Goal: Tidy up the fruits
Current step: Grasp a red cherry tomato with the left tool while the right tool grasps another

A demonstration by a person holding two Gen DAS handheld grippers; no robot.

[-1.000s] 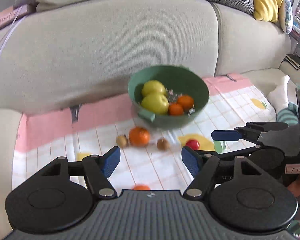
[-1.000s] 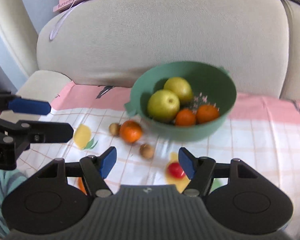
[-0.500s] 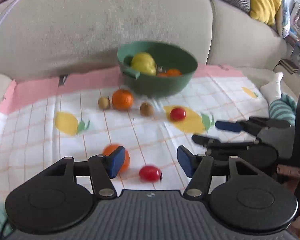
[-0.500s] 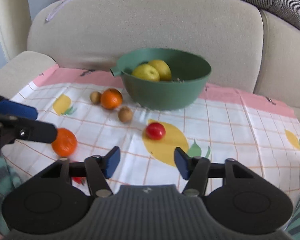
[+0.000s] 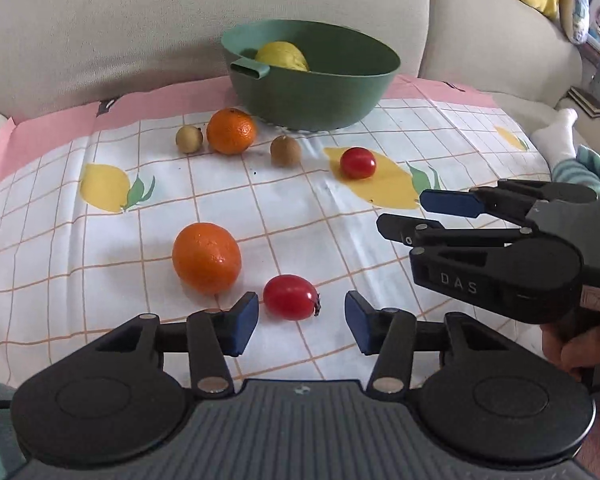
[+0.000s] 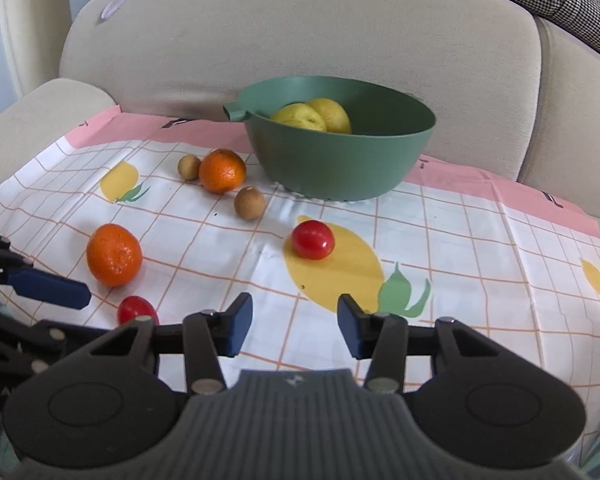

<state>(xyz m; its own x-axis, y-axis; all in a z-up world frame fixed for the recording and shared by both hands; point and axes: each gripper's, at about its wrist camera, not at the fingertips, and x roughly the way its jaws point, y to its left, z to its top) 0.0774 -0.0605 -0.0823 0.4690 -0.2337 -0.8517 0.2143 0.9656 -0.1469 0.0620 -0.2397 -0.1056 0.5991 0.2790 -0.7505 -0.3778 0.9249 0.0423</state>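
Tomato (image 5: 290, 297) sits right between my open left gripper (image 5: 298, 322) fingers; my right gripper (image 6: 294, 326), open too, is farther

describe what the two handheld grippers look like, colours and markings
Both the left gripper and right gripper are matte black plastic with ribbed grey bodies, round pivot discs, silver rivets and blue fingertip pads. The right one's side reads "DAS". A bare hand grips its handle.

Left gripper (image 5: 298, 322) jaws apart, near tomato (image 5: 290, 297) just ahead between them; orange (image 5: 206, 257) crowds its left side. Right gripper (image 6: 295, 325): bare cloth (image 6: 440, 248) ahead, far tomato (image 6: 313, 239) beyond.
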